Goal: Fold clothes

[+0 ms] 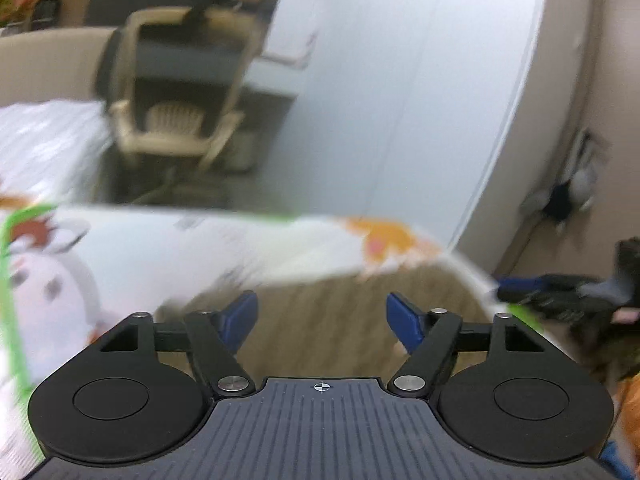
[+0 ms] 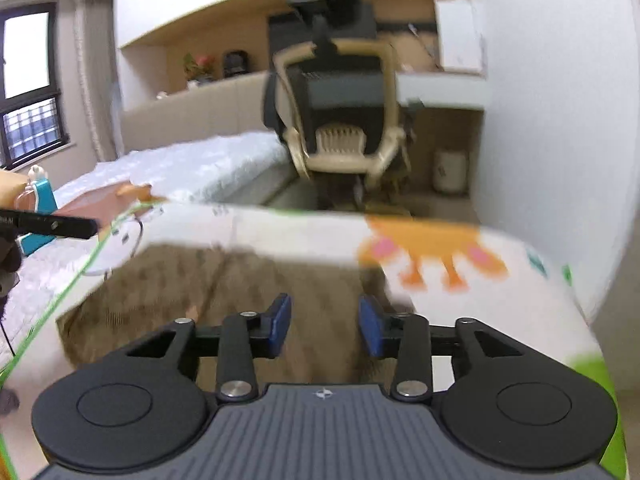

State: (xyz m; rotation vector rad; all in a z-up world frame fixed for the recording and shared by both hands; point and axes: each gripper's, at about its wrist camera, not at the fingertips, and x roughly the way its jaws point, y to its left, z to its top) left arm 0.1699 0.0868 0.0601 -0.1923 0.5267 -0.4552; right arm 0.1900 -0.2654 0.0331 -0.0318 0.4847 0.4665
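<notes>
Below both my grippers lies a brownish knitted garment (image 2: 208,292), spread on a white play mat (image 2: 500,308) with a green border and cartoon animals printed on it. My left gripper (image 1: 321,318) has its jaws well apart with nothing between them, and my right gripper (image 2: 324,326) is parted too, a narrower gap, also empty; both hover above the cloth, though the blur keeps me from saying whether any pad touches it. From the left view I see the right gripper's dark fingers off at the far right, near the garment's edge. I judge the step in hand to be reaching down for a hold before a fold, so I would do well to bring each pair of jaws down over an edge or corner of the cloth, one on each side, pinch only the top layer, and lift evenly so the fabric does not drag or bunch. The garment looks soft and ribbed, a matte weave with faint vertical lines, likely limp and prone to sagging between two grips. The mat is smooth and slick-looking, with an orange animal (image 2: 432,252) printed near its far edge. Beyond it stand a beige office chair (image 2: 340,120) and a bed (image 2: 192,164) with a white quilted cover.
</notes>
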